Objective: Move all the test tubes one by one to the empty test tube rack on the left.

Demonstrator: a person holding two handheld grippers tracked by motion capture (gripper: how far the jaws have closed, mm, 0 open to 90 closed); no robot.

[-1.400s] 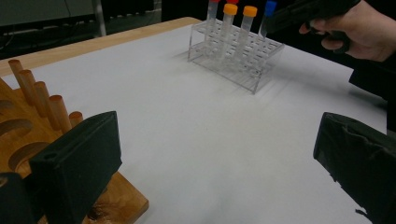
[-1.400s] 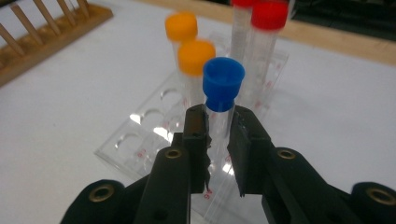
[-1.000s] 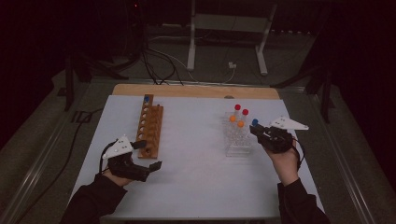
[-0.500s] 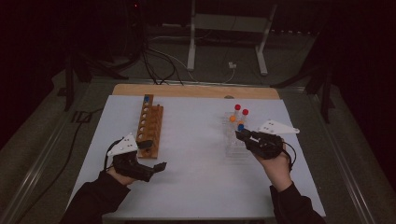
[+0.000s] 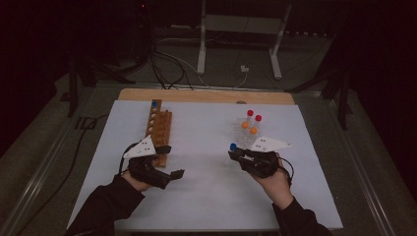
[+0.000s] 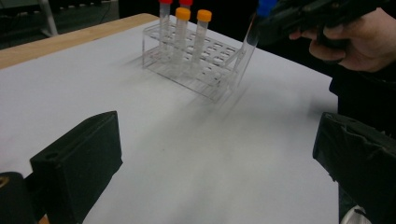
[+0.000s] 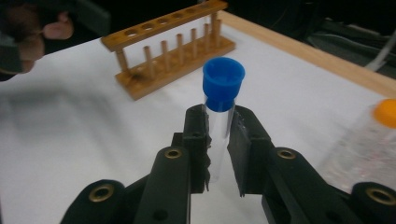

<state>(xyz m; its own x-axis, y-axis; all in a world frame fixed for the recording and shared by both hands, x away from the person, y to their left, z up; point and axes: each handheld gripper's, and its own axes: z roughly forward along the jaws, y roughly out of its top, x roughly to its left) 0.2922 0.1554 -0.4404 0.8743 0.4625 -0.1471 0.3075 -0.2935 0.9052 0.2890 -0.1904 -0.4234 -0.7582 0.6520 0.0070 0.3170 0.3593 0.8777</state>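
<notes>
My right gripper (image 5: 238, 156) is shut on a clear test tube with a blue cap (image 5: 233, 146), held upright above the white mat, left of the clear plastic rack (image 5: 249, 129). In the right gripper view the pads (image 7: 196, 135) clamp the tube (image 7: 218, 116) just under its cap. The clear rack holds two red-capped and two orange-capped tubes (image 6: 182, 28). My left gripper (image 5: 173, 161) stands open and holds nothing, at the near end of the wooden rack (image 5: 158, 123). Its view shows wide black jaws and, farther off, the right gripper with the blue-capped tube (image 6: 250, 39).
A blue-capped tube (image 5: 154, 104) stands at the far end of the wooden rack (image 7: 168, 44). The white mat (image 5: 206, 196) covers a wooden tabletop whose edge (image 5: 196, 96) shows at the back. Cables and a metal stand lie on the floor beyond.
My right gripper has carried the blue-capped tube left and a little nearer, away from the clear rack. My left gripper has shifted slightly right, closer to the wooden rack's near end.
</notes>
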